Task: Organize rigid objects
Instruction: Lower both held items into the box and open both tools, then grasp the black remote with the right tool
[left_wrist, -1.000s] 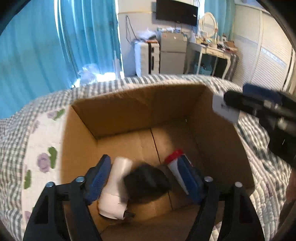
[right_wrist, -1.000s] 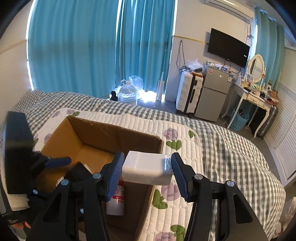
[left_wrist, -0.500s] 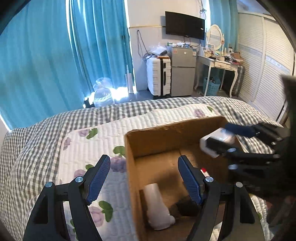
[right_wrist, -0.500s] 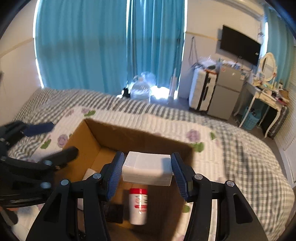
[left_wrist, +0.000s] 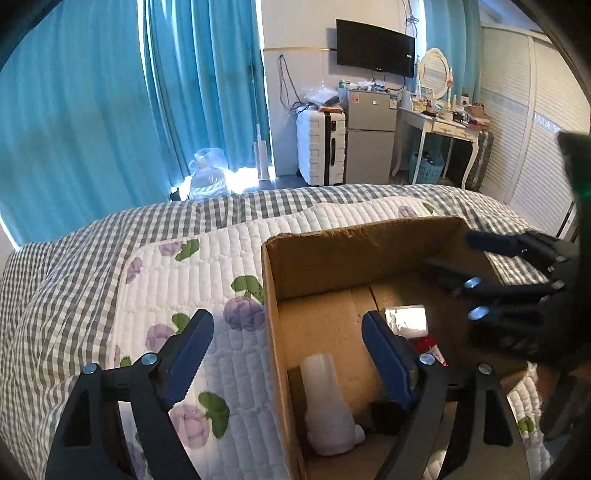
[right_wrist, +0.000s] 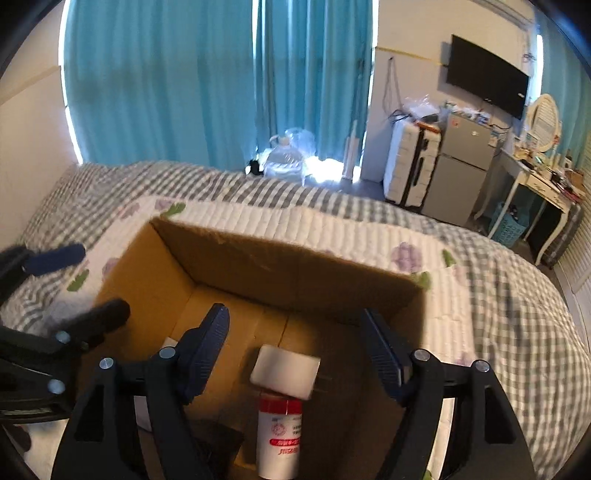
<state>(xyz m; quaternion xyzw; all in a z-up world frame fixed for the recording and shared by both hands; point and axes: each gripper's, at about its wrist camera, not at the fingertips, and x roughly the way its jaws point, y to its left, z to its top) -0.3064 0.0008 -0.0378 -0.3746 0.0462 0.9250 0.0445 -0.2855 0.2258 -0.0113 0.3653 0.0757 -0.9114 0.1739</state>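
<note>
Your right gripper gapes wide, empty, above the cardboard box. The white block sits inside, touching the red-capped bottle. Your left gripper is wide open too, holding nothing.

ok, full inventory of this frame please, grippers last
cardboard box: 1, brown, open, on the bed
white block: 1, white, in the box
bottle: 1, white with red cap, lying in the box
white cylinder: 1, white, by the box's left wall
dark object: 1, black, in the box, unclear
quilt: 1, white, floral
suitcase: 1, white
fridge: 1, grey
TV: 1, black
left gripper: open
right gripper: open, above the box
</note>
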